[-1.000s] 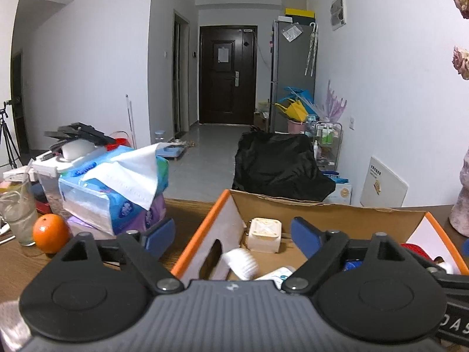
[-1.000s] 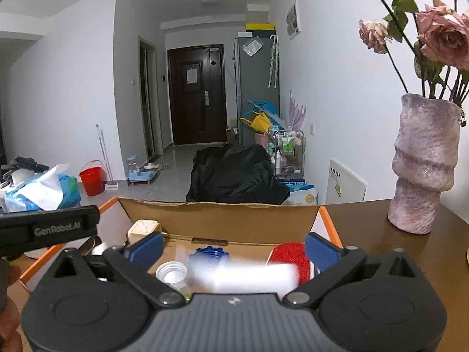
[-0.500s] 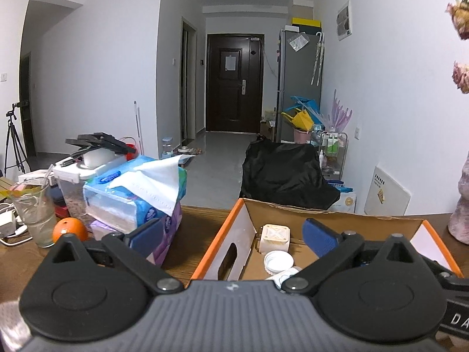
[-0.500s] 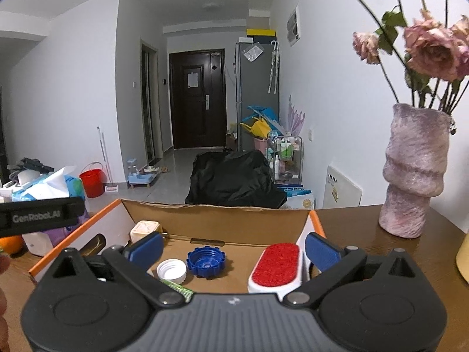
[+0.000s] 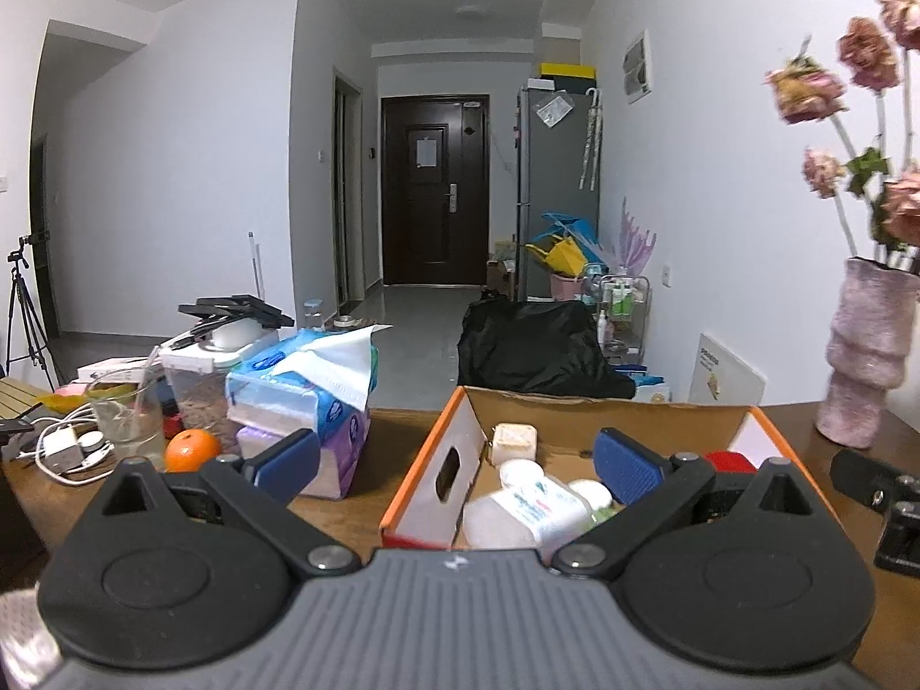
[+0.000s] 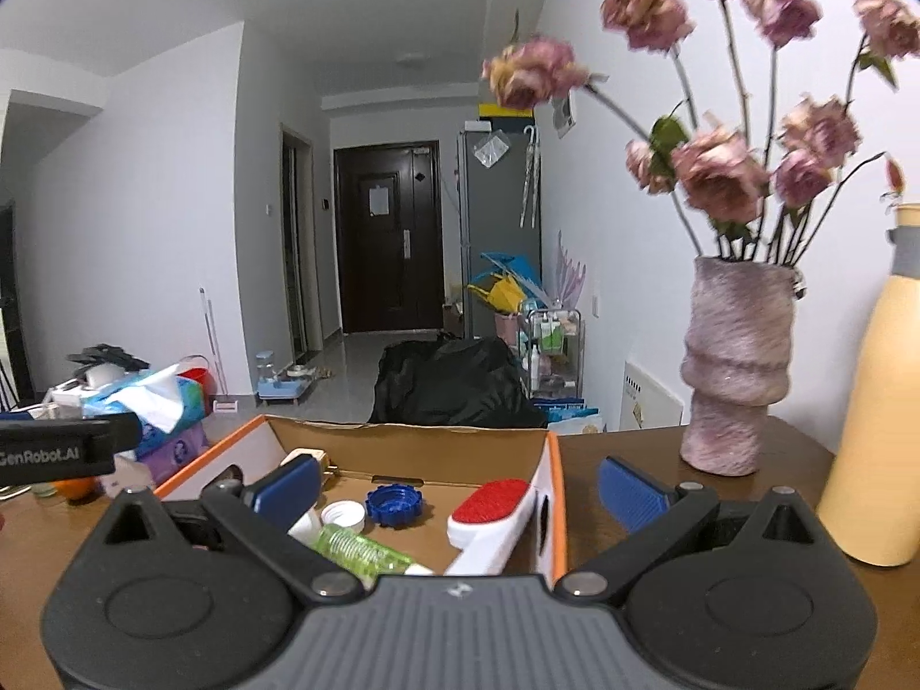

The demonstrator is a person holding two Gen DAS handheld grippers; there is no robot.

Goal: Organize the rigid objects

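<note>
Currently both grippers sit back from the cardboard box [image 5: 609, 411], nothing between either pair of pads. Left gripper [image 5: 454, 463] is spread wide, its jaws having just finished opening; right gripper [image 6: 460, 489] is spread too.

Box sits on the wooden table [image 6: 621, 460], orange-edged, flaps open. Contents, right wrist view: red-faced lint brush [image 6: 489, 514] at 3 o'clock against the right wall, blue cap [image 6: 394, 505] centre, white cap [image 6: 342, 516] just at its 9 o'clock, green bottle [image 6: 359, 553] at 6 o'clock lying flat. Left wrist view adds a white bottle [image 5: 532, 509] lying at the near edge and a cream square container [image 5: 514, 441] at 12 o'clock by the back wall.

Outside the box: tissue packs [image 5: 310, 397] at 9 o'clock, an orange [image 5: 192, 449] further left, pink vase [image 6: 736, 368] at 2 o'clock, yellow bottle [image 6: 880, 437] at 3 o'clock.
</note>
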